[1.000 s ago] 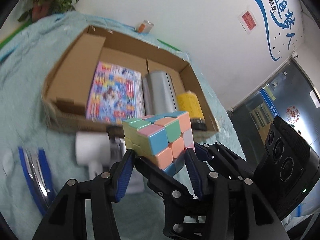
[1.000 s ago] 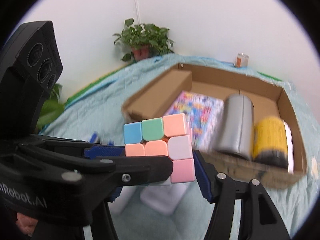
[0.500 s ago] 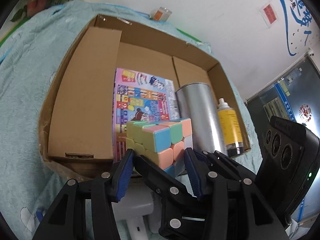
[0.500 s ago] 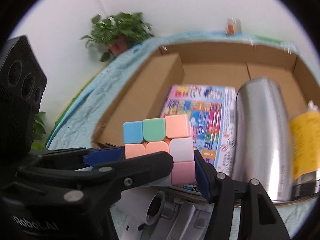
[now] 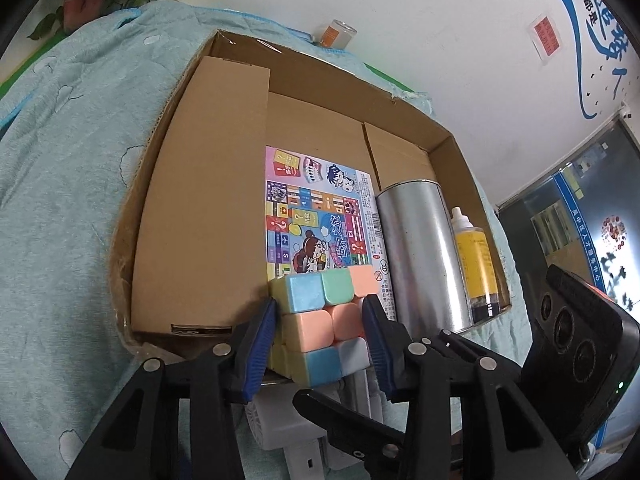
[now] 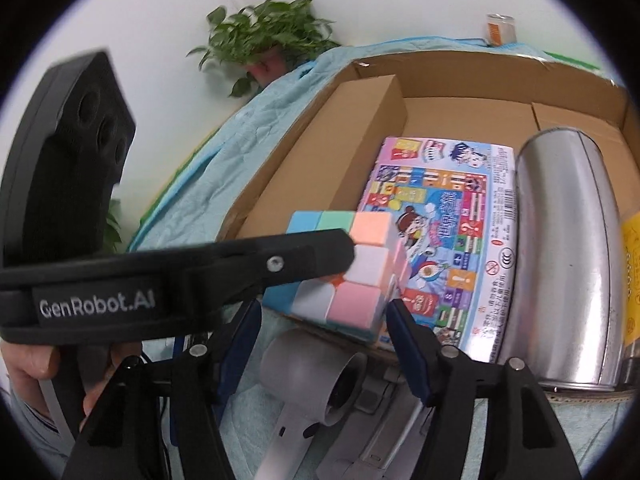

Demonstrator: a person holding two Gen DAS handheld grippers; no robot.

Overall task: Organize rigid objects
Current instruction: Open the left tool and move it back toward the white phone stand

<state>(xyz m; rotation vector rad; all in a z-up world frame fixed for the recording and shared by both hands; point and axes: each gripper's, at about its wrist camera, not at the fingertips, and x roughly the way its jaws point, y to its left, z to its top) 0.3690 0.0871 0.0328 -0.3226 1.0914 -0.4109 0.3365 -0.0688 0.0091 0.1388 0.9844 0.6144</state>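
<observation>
With the board game (image 5: 316,220), metal tin (image 5: 420,256) and yellow bottle (image 5: 476,260) already lying in the cardboard box (image 5: 208,200), the left tongs (image 5: 320,332) are gripping the cube (image 5: 320,320) at its near edge, the right tongs (image 6: 320,332) are gaping empty, and a white hair dryer (image 6: 320,384) is waiting outside.

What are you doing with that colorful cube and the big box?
A person is tidying things into a cardboard box on a blue blanket. The left gripper has its fingers shut on a pastel puzzle cube, held over the near edge of the box. The right gripper is open right beside the cube. Already in the box are a colorful game box, a silver can and a yellow bottle. A white device lies outside, unpacked.
</observation>
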